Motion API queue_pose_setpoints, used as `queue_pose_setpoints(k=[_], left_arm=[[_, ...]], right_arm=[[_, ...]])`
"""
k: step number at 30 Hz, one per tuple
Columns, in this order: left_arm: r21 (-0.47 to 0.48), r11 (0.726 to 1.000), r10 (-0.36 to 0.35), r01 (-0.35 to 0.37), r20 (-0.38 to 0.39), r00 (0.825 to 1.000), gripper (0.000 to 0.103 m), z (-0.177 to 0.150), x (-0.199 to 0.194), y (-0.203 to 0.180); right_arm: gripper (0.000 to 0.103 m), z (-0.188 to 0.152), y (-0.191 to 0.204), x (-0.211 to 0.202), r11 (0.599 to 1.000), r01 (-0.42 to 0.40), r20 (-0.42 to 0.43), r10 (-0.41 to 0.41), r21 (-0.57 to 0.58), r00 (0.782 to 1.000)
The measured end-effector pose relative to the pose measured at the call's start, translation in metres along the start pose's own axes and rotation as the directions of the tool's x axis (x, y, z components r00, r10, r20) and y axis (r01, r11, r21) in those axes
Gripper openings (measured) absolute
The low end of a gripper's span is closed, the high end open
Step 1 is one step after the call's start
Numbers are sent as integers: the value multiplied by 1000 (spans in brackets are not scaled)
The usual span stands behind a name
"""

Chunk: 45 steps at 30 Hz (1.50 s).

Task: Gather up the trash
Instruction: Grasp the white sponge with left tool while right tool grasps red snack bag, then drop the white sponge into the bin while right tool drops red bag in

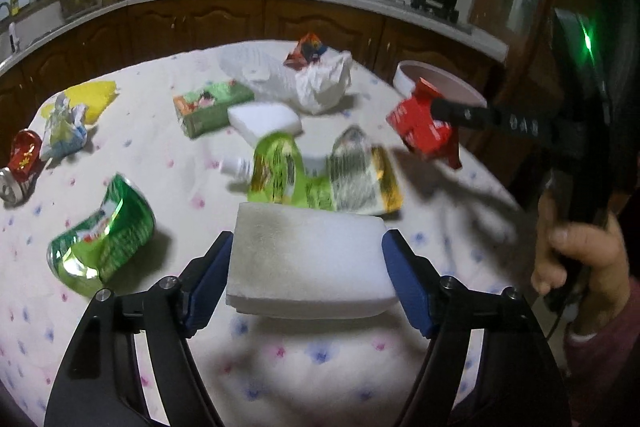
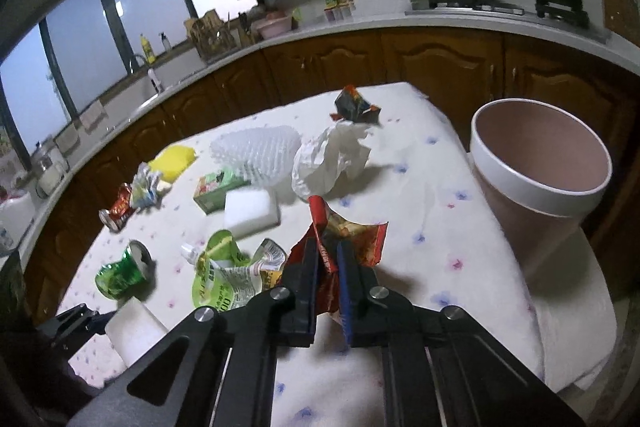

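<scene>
Two tools in view, both loaded. Left tool clenched on a white foam block, blue pads pressed to its two sides, block lifted just above the surface. Right tool clenched on a crumpled red wrapper, held above the surface, near the pink bin that stands off the right edge. Lying on the floral cloth: crushed green can, green pouch, second white block, green carton, white tissue, yellow sponge.
</scene>
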<state>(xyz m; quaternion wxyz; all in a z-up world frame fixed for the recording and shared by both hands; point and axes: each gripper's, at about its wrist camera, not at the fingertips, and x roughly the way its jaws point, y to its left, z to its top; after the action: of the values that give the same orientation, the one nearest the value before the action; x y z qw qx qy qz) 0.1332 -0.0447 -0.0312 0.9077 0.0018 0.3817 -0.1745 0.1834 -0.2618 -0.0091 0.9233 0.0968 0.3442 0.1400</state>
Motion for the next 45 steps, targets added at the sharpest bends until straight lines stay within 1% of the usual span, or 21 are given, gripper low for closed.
queue_pose_setpoints(k=[3, 11, 22, 24, 28, 37, 41, 45], left_arm=[[-24, 999, -36, 36, 21, 999, 75, 14, -3, 2], [-2, 998, -60, 60, 75, 995, 75, 48, 1, -14], [58, 995, -85, 78, 119, 989, 75, 100, 21, -55], [59, 993, -107, 100, 129, 986, 75, 113, 26, -63], [84, 990, -126, 115, 146, 981, 75, 135, 37, -82], [112, 980, -176, 162, 132, 975, 76, 182, 81, -124], [96, 981, -177, 167, 104, 979, 76, 203, 111, -144], [90, 981, -178, 171, 74, 981, 76, 214, 139, -158]], right_arm=[[9, 5, -4, -9, 1000, 2, 21, -3, 12, 1000], [9, 18, -23, -30, 999, 17, 74, -21, 45, 997], [9, 35, -62, -53, 992, 84, 134, -96, 93, 986], [9, 40, -72, -56, 990, 92, 143, -107, 108, 984], [9, 50, -88, -64, 984, 122, 167, -142, 128, 976], [9, 73, -137, -71, 965, 184, 191, -219, 185, 957], [9, 85, -160, -65, 958, 192, 188, -233, 213, 954], [9, 93, -182, -54, 951, 196, 171, -240, 240, 956]])
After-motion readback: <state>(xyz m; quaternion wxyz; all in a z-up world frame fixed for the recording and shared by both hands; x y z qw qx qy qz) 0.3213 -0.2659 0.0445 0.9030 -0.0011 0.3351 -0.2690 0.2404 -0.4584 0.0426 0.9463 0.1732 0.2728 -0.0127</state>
